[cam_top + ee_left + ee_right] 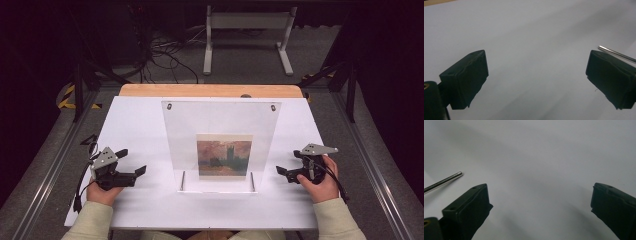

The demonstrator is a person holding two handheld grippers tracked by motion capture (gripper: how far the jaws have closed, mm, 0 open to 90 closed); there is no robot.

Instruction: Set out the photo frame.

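Right now we hold the left gripper (131,166) low over the white table (135,120), its jaws spread wide with nothing between them. Our right gripper (289,162) mirrors it on the far side, jaws likewise apart and empty. Between them, well apart from each, a clear frame (220,120) with a small painted picture (224,158) stands propped on two thin metal rods (182,180). We judge the grippers flank it so either can approach a side edge.
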